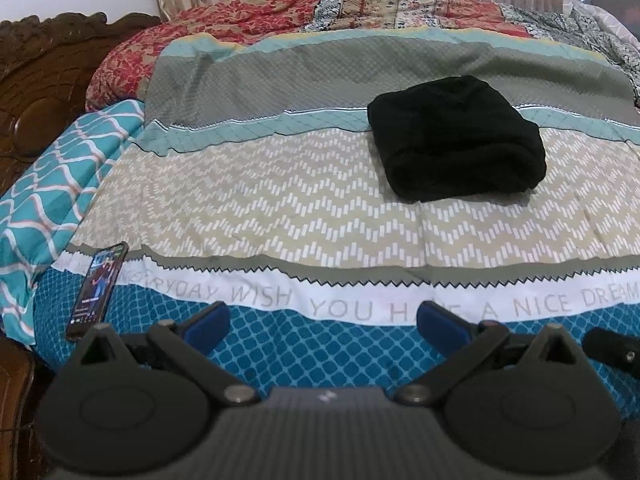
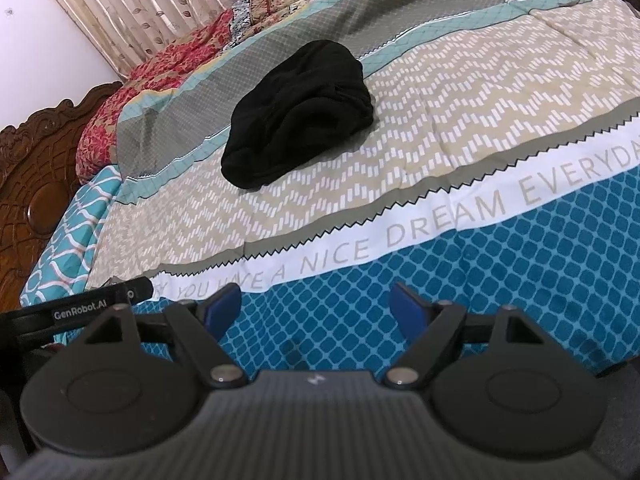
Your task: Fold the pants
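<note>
Pants [image 1: 456, 140] lie as a compact black bundle on the bedspread [image 1: 280, 200], straddling the teal stripe and the beige zigzag band, well apart from both grippers. In the right wrist view the bundle [image 2: 298, 114] looks lumpy, with a ridge across the top and one rounded end; it appears folded, though loosely.

Left gripper [image 1: 322, 320]: fingers spread wide, nothing between them, hovering over the blue patterned band at the near edge of the bed. Right gripper [image 2: 316, 304]: likewise spread and empty, over the same band.

Judged state: folding is at or near completion. The step in hand is most likely a final inspection or tidy-up.

Procedure for a clean finish:

1. Approach the bundle from the near side, one gripper toward each end, fingers kept spread.
2. Check the near edge. In the left wrist view it reads as a thick rolled fold; if any layer sticks out, pinch only that layer and tuck it under.
3. Press the top ridge flat with the outside of one finger rather than gripping, since a pinch would lift several layers and undo the fold.
4. Avoid catching the bedspread along with the pants; dark cloth hides layer edges, so move slowly.

Caution: a phone [image 1: 98, 290] lies at the left near edge of the bed, close to the left gripper. Keep that gripper's travel clear of it.
</note>
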Tool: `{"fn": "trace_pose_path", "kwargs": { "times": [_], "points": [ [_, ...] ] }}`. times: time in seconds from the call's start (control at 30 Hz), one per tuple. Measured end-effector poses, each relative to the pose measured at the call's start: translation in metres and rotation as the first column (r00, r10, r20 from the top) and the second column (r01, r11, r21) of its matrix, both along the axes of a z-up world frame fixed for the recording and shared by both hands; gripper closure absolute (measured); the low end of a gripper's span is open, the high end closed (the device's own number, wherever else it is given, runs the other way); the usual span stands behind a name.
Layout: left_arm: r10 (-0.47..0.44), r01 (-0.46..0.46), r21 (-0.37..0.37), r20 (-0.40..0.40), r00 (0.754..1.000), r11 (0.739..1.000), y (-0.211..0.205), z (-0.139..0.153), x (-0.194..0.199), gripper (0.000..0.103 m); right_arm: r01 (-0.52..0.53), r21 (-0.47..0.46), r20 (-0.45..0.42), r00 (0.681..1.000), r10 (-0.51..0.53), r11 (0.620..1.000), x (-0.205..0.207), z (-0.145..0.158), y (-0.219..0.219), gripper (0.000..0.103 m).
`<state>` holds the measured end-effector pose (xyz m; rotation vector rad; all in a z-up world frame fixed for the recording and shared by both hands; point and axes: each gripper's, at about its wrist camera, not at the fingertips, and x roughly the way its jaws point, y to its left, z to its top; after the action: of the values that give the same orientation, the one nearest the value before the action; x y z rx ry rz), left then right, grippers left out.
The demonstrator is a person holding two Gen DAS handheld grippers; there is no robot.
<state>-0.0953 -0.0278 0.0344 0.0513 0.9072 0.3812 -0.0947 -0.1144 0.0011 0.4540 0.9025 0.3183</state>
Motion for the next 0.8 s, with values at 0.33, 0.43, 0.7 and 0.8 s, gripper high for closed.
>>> {"fn": "trace_pose_path", "kwargs": {
  "times": [0.33, 0.43, 0.7, 0.8],
  "points": [
    [-0.008, 0.008, 0.016, -0.012, 1.000, 1.000, -0.0037, -0.0005, 0.0000, 0.000, 0.007, 0.002, 0.000, 1.000, -0.007, 1.000, -0.0008, 0.0002, -0.0015, 0.020],
    [-0.015, 0.015, 0.008, -0.018, 1.000, 1.000, -0.0036, -0.0003, -0.0004, 0.000, 0.013, 0.000, -0.001, 1.000, -0.013, 1.000, -0.0013, -0.0001, -0.0015, 0.019],
    [-0.034, 0.033, -0.029, -0.042, 0.999, 0.999, -0.0060, -0.0010, -0.0020, 0.000, 0.018, 0.002, -0.003, 1.000, -0.018, 1.000, -0.0011, -0.0003, -0.0029, 0.019],
    [-0.038, 0.036, -0.049, -0.049, 0.998, 0.998, -0.0061, -0.0016, -0.0020, 0.000, 0.018, 0.002, -0.004, 1.000, -0.018, 1.000, -0.0009, -0.0004, -0.0034, 0.019]
  ]
}}
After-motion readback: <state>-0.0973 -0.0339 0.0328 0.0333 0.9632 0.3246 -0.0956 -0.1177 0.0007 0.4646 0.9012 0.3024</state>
